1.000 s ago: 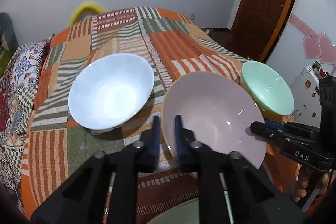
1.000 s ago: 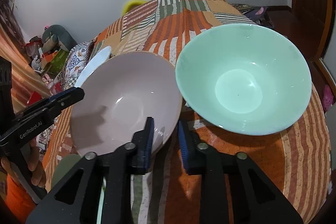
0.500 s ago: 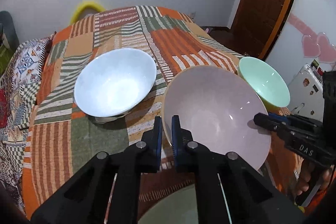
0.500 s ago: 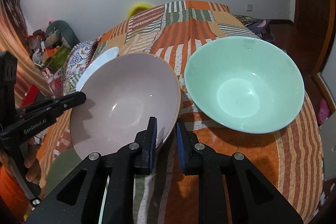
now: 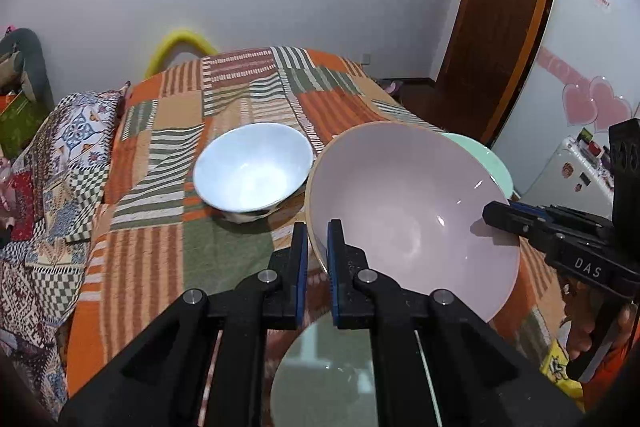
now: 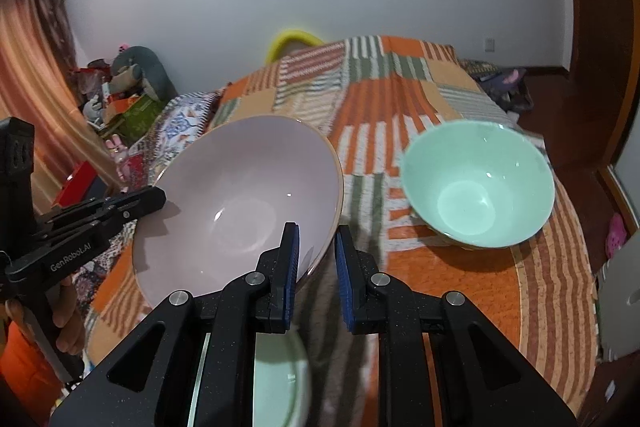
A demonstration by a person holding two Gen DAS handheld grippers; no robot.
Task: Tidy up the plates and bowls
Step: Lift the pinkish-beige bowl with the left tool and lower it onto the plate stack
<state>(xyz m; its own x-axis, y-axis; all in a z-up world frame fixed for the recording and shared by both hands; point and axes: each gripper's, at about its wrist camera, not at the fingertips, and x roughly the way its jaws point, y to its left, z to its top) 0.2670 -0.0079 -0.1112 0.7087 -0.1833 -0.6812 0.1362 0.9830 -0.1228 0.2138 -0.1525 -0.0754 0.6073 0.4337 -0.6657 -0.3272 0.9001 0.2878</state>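
A large pink bowl (image 5: 408,219) (image 6: 240,203) hangs tilted above the patchwork bedspread (image 5: 240,95), held at opposite sides of its rim. My left gripper (image 5: 318,227) is shut on the near rim, one pad inside and one outside. On the opposite rim my right gripper (image 6: 317,230) is shut the same way; it also shows as a black tip (image 5: 496,215) in the left wrist view. A white bowl (image 5: 252,167) rests on the bed to the left. A mint-green bowl (image 6: 476,183) rests to the right, half hidden behind the pink one (image 5: 494,163).
A pale green plate (image 5: 324,371) (image 6: 280,383) lies under the grippers near the bed's front edge. A patterned pillow (image 5: 60,163) sits left, a wooden door (image 5: 504,27) and a white fridge (image 5: 576,175) right. The person's hands (image 5: 580,311) grip the handles.
Both grippers have risen with the pink bowl, lifting it off the bedspread. The white and green bowls stay put and now look smaller and farther away.
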